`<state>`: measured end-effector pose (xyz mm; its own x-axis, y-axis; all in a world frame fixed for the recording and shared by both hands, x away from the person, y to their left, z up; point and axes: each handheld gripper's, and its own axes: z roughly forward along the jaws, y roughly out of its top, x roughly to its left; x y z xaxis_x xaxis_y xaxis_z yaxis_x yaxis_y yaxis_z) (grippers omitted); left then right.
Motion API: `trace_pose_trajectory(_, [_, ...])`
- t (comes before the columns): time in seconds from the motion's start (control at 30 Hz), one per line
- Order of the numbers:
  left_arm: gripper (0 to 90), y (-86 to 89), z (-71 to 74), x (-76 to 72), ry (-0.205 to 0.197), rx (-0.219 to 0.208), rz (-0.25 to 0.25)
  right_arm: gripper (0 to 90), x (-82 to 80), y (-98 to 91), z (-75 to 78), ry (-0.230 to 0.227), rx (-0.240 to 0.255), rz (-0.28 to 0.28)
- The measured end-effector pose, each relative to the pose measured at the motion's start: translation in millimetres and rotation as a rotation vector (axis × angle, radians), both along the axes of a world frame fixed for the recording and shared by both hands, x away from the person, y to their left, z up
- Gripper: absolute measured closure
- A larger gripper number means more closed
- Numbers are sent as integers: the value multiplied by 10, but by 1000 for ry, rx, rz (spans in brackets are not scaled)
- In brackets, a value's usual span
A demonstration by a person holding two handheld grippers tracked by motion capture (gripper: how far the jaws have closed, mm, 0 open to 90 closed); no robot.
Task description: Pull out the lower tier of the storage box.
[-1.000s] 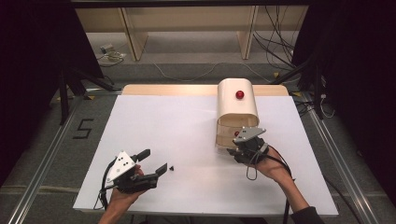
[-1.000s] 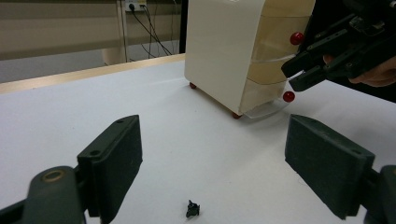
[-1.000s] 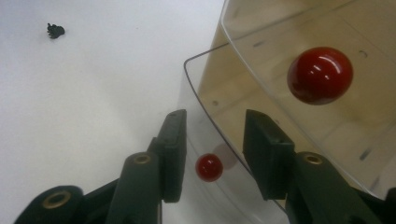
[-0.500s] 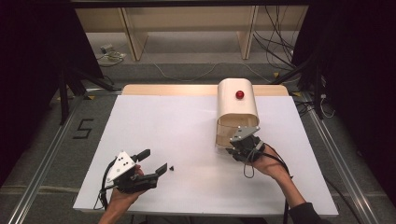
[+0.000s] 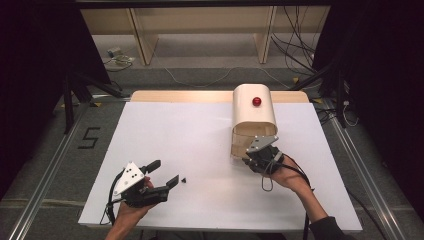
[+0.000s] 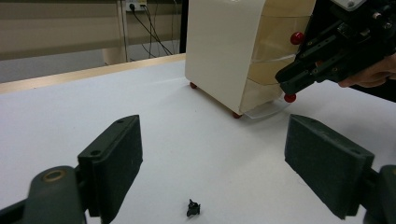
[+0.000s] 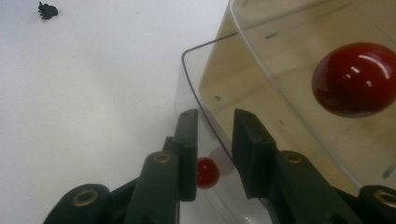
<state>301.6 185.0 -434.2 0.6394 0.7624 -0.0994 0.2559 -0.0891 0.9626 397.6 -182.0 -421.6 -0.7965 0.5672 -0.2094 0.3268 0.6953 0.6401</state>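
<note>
At the front of the cream drawer cabinet (image 5: 254, 116), low down, sits the bottom drawer's red knob (image 7: 207, 172). It lies between the jaws of the right gripper (image 7: 214, 140), which have just been closing around it; whether the pads press it I cannot tell. Left of the cabinet and well apart, the left gripper (image 5: 165, 172) rests on the white table (image 5: 200, 135), jaws spread wide, with a small black piece (image 6: 193, 208) just before them.
</note>
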Motion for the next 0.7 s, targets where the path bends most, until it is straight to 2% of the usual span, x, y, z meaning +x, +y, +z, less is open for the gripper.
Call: trace_pose_trajectory(0.7, [190, 4, 0, -9, -2, 3, 2, 736, -78, 1, 5, -7, -15, 23])
